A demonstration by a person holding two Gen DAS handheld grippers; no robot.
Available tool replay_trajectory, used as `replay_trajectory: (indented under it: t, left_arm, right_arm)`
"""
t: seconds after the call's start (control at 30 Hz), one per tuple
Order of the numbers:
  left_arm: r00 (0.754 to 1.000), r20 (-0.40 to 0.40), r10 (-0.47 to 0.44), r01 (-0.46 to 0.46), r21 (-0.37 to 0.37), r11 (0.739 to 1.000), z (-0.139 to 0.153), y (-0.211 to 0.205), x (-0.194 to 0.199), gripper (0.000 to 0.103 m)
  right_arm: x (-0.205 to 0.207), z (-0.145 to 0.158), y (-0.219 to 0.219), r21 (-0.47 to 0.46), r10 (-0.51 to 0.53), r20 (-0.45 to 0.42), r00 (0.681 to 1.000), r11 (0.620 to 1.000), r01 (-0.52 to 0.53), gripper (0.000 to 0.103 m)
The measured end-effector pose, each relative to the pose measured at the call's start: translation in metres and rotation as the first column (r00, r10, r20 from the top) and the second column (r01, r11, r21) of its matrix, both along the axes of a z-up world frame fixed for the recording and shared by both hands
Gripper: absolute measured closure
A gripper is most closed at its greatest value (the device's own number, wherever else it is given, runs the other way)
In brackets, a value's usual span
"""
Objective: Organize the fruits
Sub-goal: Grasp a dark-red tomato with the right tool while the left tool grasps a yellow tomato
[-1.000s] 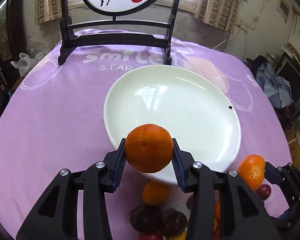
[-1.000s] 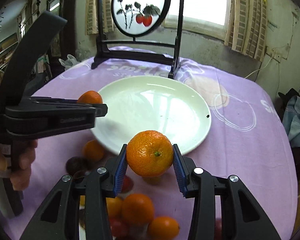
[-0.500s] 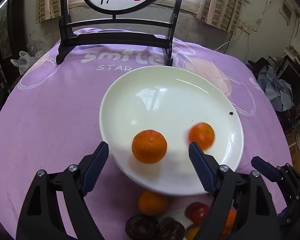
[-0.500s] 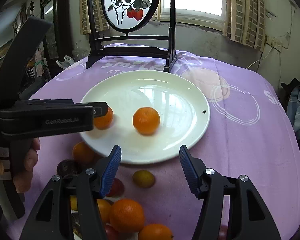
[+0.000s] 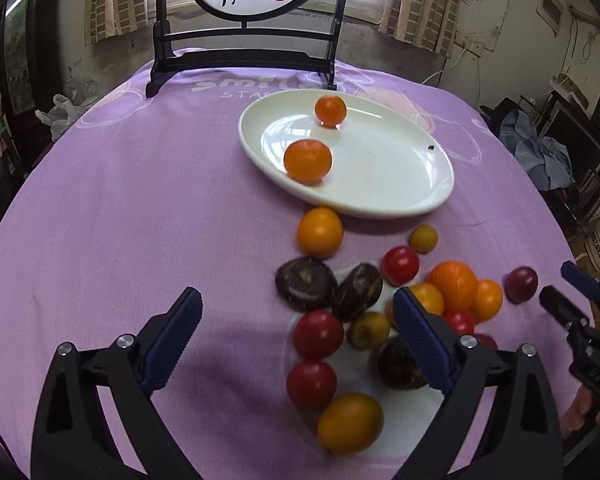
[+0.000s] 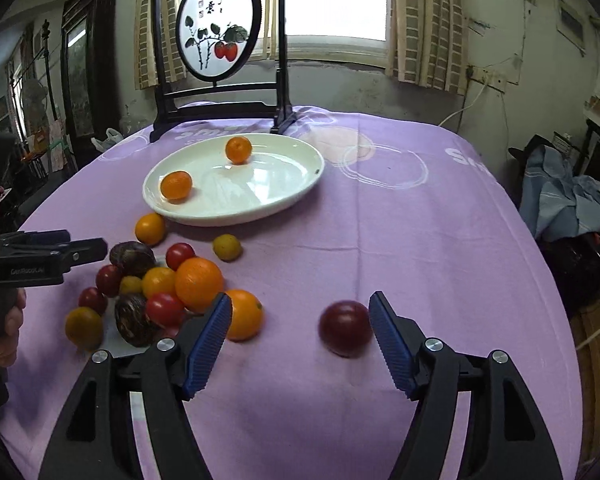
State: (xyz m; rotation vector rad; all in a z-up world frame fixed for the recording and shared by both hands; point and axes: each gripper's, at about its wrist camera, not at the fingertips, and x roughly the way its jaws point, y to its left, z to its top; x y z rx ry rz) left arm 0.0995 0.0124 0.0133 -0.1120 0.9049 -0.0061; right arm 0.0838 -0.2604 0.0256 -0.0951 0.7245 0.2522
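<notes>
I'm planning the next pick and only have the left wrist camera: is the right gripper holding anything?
Observer: No. The right gripper is open, its jaws have just been opening, and nothing is gripped.
Operator: What lies nearest it?
Observer: A dark red fruit rests on the purple cloth between its fingers, close to the right-hand one; whether they touch I cannot tell.
</notes>
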Motion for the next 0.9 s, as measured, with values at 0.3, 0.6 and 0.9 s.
replay_trajectory:
  t: [0.3,0.6,0.9]
  left_arm:
    - [1.0,-0.012,-0.016,0.016,-0.008,1.0,-0.011,0.004,-0.039,0.008]
    - [0.997,-0.045,-0.063,0.062,-0.029,0.998,-0.016,0.0,-0.051,0.008]
    - [0.99,-0.101,-0.103,0.104,0.009,0.995,-0.033,-0.02,-0.052,0.008]
  right_arm:
    - [0.008,-0.029,-0.021,-0.063,-0.083,-0.092,0.992,0.995,0.078,0.031]
    - [0.044,-0.056,-0.004,-0.106,-0.07,-0.174,0.982,0.993,0.052,0.062]
    - [0.031,-0.054,-0.013,-0.027,-0.058,-0.166,0.984,0.998,0.054,0.063]
